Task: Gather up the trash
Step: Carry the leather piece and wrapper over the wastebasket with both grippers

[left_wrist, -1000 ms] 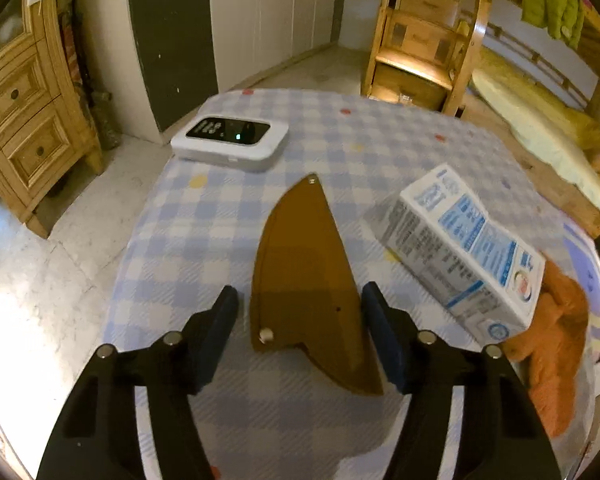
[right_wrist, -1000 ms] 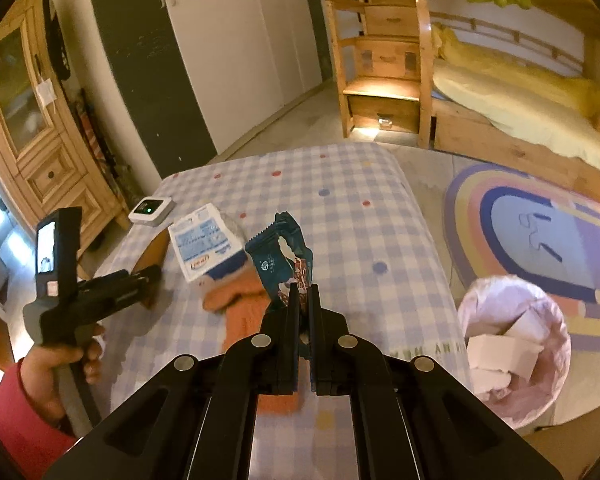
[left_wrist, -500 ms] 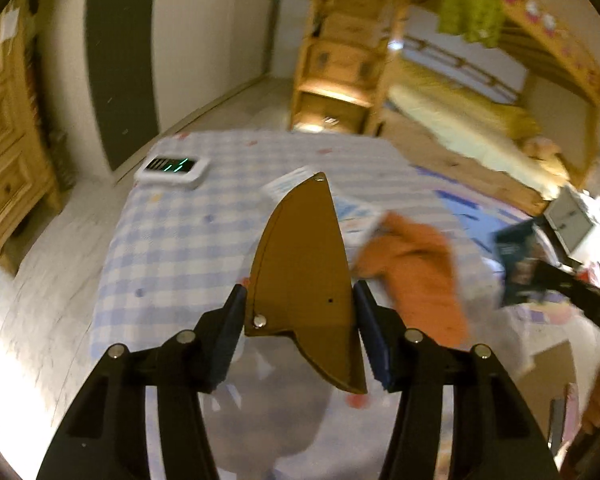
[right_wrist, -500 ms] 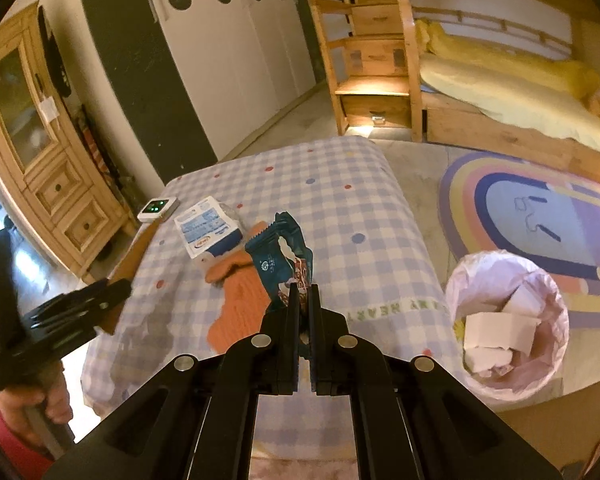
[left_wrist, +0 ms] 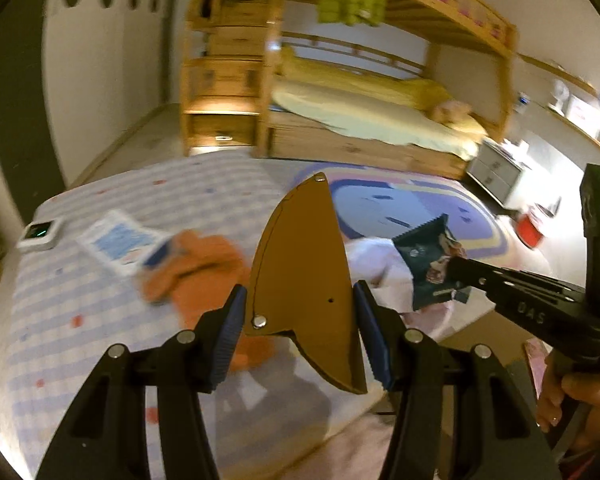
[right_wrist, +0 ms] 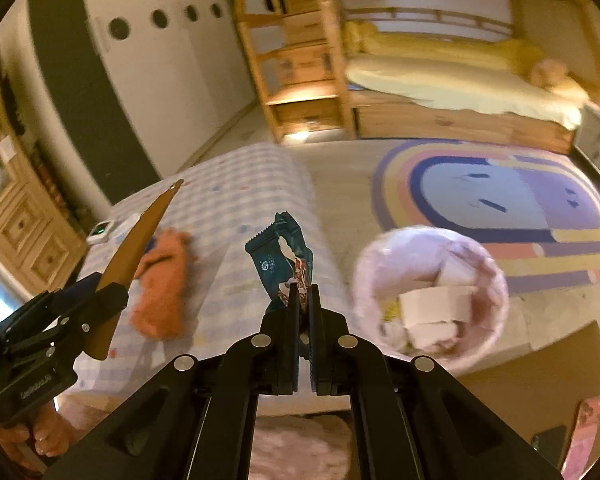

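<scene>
My left gripper [left_wrist: 298,314] is shut on a brown, fin-shaped flat piece [left_wrist: 304,272] and holds it in the air over the table's near edge; it also shows in the right wrist view [right_wrist: 136,240]. My right gripper [right_wrist: 303,292] is shut on a dark teal snack wrapper [right_wrist: 284,256], held up between the table and a pink-lined trash bin [right_wrist: 428,296] that holds white paper scraps. The wrapper also shows in the left wrist view [left_wrist: 432,260], in front of the bin [left_wrist: 376,260].
A blue-checked table [left_wrist: 80,280] carries a white milk carton [left_wrist: 120,240], an orange cloth [left_wrist: 204,272] and a white device with a green light [left_wrist: 40,234]. A rainbow rug [right_wrist: 500,204], a wooden bunk bed [left_wrist: 360,120] and a wooden dresser [right_wrist: 24,220] surround it.
My left gripper closed on the brown piece, lifted it off the table and swung right toward the bin. My right gripper carried the wrapper right, closer to the bin.
</scene>
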A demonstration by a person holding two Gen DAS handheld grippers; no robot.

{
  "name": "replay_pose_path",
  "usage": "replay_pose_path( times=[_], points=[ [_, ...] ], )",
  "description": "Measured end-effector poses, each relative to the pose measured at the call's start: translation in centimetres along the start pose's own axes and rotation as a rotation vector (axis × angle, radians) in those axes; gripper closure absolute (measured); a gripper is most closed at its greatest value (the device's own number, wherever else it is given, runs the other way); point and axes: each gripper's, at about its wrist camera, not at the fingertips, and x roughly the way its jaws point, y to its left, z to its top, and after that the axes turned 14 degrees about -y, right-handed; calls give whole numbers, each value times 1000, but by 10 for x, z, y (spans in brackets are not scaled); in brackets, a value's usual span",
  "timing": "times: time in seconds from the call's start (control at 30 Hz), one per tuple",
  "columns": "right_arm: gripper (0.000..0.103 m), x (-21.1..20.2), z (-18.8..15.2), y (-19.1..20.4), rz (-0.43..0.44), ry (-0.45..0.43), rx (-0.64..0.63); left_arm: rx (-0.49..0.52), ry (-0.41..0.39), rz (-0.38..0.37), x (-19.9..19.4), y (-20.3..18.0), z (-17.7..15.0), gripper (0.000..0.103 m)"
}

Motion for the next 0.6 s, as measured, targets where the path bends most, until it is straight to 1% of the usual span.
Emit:
replay_pose_path(
  times=[0.13,0.3,0.43,0.6],
  points=[
    [99,-5,-2,-35,-82,-14,38,46,17,-69,28,-35,3,50],
    [99,-4,-3,-84,-191,-22,110,71,48,-144,71,-73,4,50],
    [99,7,-4,-114,-237,-7,160,70,87,-192,103,-91,3,50],
    [99,34,-5,-142,-260,27,208,78,123,-216,136,-107,5,50]
  ],
)
